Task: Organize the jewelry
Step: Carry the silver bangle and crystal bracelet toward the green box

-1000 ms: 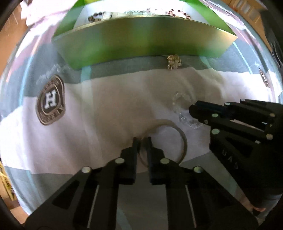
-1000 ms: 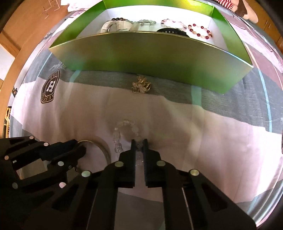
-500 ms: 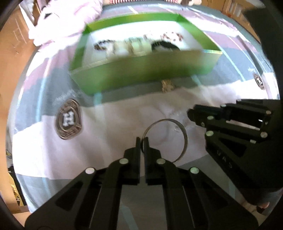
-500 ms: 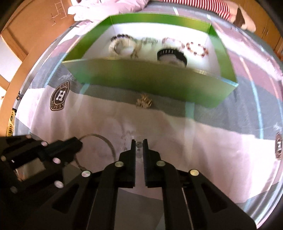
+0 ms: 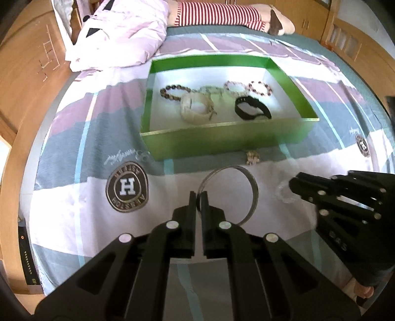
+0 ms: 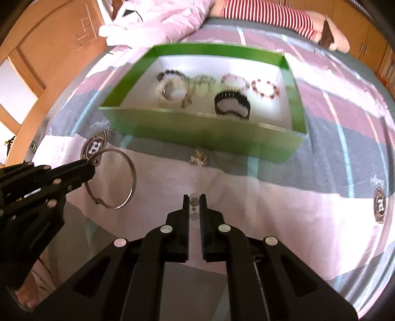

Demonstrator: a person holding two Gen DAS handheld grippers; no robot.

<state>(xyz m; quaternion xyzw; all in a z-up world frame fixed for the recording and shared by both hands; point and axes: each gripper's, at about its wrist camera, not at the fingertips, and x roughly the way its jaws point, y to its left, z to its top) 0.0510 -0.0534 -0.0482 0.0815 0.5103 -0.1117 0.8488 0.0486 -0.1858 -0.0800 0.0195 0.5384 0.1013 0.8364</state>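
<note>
My left gripper [image 5: 199, 198] is shut on a thin silver bangle [image 5: 254, 192] and holds it above the bedspread; the bangle also shows in the right wrist view [image 6: 133, 180]. My right gripper [image 6: 194, 201] is shut on a clear bead bracelet [image 6: 194, 200], seen hanging at its tip in the left wrist view [image 5: 282, 191]. A green box [image 5: 222, 143] lies ahead with several bracelets inside, among them a white bangle [image 5: 196, 108] and a black band [image 5: 253, 111]. A small gold brooch [image 5: 252, 157] lies on the bed by the box's near wall.
The bedspread [image 5: 74, 202] has pink, grey and white patches with round H badges [image 5: 127, 190]. A small clear ring [image 5: 143, 156] lies left of the box. A pink quilt [image 5: 118, 37] and a striped plush [image 5: 222, 12] lie behind. Wooden cabinets [image 5: 24, 74] stand at left.
Both grippers have risen off the bedspread, lifting the silver bangle and the clear bead bracelet. The box interior has come into view.
</note>
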